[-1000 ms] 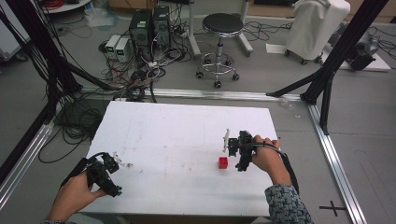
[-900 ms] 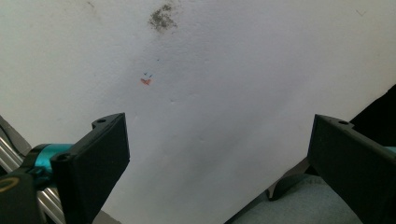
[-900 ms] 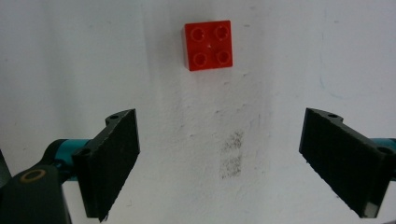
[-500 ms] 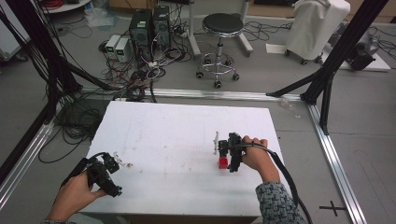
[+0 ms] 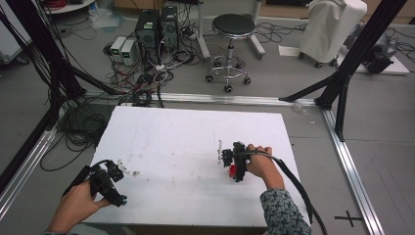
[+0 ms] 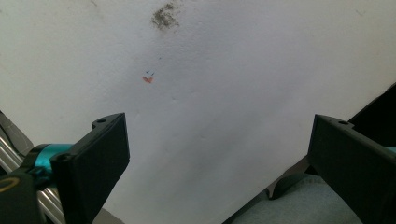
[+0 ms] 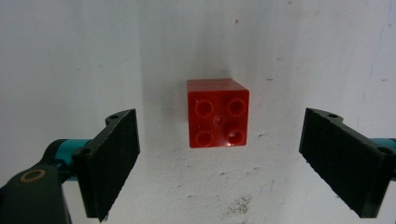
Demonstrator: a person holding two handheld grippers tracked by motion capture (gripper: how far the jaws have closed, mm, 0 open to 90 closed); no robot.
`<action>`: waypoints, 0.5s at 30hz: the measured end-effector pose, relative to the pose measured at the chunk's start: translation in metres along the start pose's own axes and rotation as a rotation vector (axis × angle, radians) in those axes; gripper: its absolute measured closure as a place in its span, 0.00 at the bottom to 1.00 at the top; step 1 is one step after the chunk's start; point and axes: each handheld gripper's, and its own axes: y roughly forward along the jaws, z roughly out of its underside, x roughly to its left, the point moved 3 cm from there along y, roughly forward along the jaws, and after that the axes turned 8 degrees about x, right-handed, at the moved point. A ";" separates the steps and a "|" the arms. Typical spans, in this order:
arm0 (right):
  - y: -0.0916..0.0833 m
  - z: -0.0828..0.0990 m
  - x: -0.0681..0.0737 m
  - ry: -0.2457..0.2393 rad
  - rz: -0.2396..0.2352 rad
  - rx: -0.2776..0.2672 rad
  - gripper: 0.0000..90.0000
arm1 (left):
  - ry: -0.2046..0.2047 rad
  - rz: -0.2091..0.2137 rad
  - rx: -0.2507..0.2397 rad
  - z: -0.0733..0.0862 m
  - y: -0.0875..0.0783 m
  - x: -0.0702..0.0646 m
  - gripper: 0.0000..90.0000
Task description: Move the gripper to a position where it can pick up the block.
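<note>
Right gripper view looks straight down on a red brick (image 7: 217, 113) with four round studs facing up, lying on the white table (image 7: 70, 56) between that gripper's (image 7: 219, 161) wide-open jaws, touched by neither; nothing stands in between. Its top is square, so no long axis can be told. High view puts the brick (image 5: 233, 170) on the table's right half, mostly hidden under the right gripper (image 5: 230, 161) and hand (image 5: 262, 164). Left gripper (image 5: 110, 178) sits well apart near the table's left front edge, its view showing jaws spread over bare table with a small red mark (image 6: 147, 80)
</note>
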 end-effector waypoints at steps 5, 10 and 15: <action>0.006 -0.004 -0.004 -0.016 -0.005 -0.008 0.13 | -0.001 -0.002 0.001 0.000 0.000 0.000 0.07; 0.013 -0.006 -0.003 0.000 -0.023 0.020 0.13 | -0.005 0.001 0.003 0.001 0.000 0.000 0.07; 0.018 -0.005 -0.006 -0.012 -0.027 0.001 0.13 | -0.008 -0.002 0.003 0.002 0.000 0.001 0.07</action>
